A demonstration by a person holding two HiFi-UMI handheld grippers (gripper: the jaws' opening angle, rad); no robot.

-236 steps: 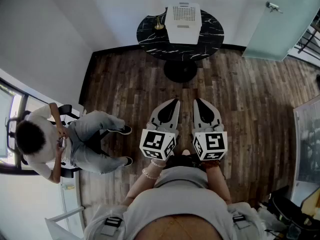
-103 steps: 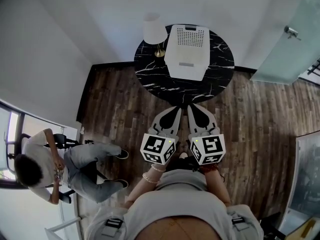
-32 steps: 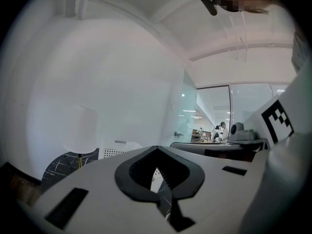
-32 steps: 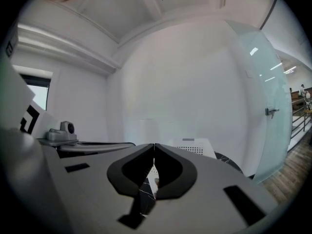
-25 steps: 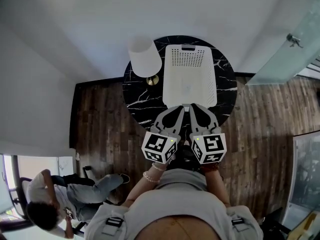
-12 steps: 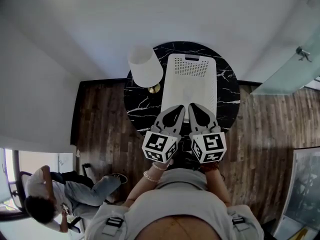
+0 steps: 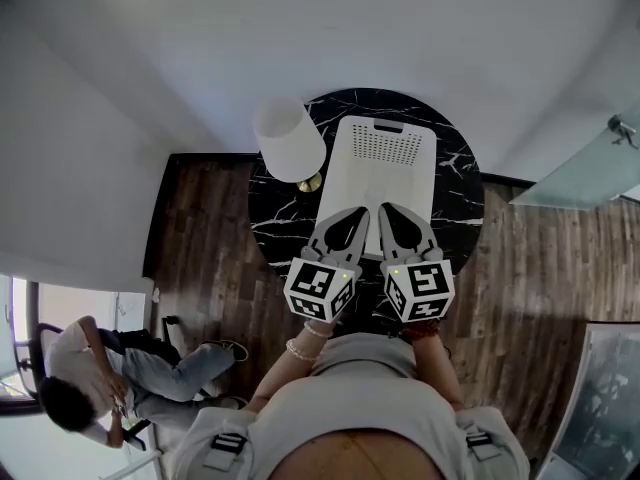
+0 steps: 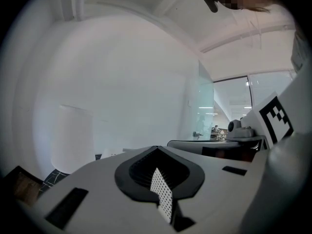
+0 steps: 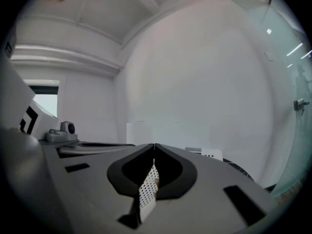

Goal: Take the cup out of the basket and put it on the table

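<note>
White basket (image 7: 378,183) interior: head view only

White perforated basket (image 7: 385,168), white lampshade (image 7: 288,138) on a brass-coloured base (image 7: 311,181), black white-veined marble table (image 7: 280,218) and dark brown plank floor (image 7: 520,258); the grey left gripper (image 7: 360,214) and right gripper (image 7: 386,209) bore black-and-white square-patterned cubes (image 7: 320,288).
</note>
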